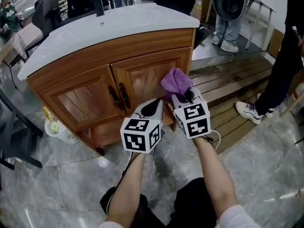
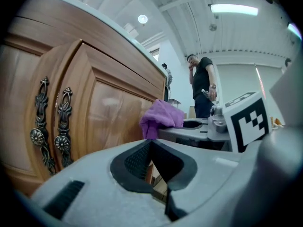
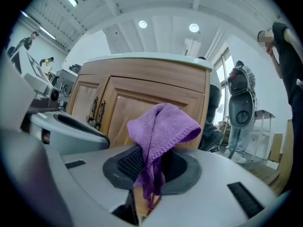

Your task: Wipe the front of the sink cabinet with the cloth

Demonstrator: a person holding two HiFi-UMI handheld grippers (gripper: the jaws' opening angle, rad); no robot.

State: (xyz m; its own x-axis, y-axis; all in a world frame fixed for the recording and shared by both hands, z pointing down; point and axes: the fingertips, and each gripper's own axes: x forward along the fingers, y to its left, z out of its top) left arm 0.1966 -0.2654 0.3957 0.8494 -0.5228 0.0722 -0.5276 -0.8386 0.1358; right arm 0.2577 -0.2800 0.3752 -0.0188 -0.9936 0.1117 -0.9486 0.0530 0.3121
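**Head view:** The purple cloth is seen low on the right door of the sink cabinet, at 3 o'clock of the paired handles. It is carried by the right hand-held gripper and bunched at 12 o'clock of the tips. The left hand-held gripper is held at 8 o'clock of the right one, just beside it and off the door.

The step is judged to be a wipe of the right door, with most of the front yet to be covered. For a good pass:
- The bunch should be pressed flat so that fabric, not jaw tips, meets the wood.
- Overlapping strokes should be run along the grain.
- The panel recess should be traced.
- The handles should be skirted (snag risk).

**Left gripper view:** The jaws are seen closed tip to tip, with nothing between them. The handles sit at 9 o'clock. The cloth shows at 12 o'clock beyond the tips, right at the door face, but contact can't be confirmed.

**Right gripper view:** The jaws are clamped on the cloth, and the narrow gap is filled by fabric. A fold stands up at 12 o'clock and a tail hangs toward 6 o'clock between the pads. The door panel is directly behind. Only a pinch is held, so moderate pressure is advised, since heavy drag could pull it free.
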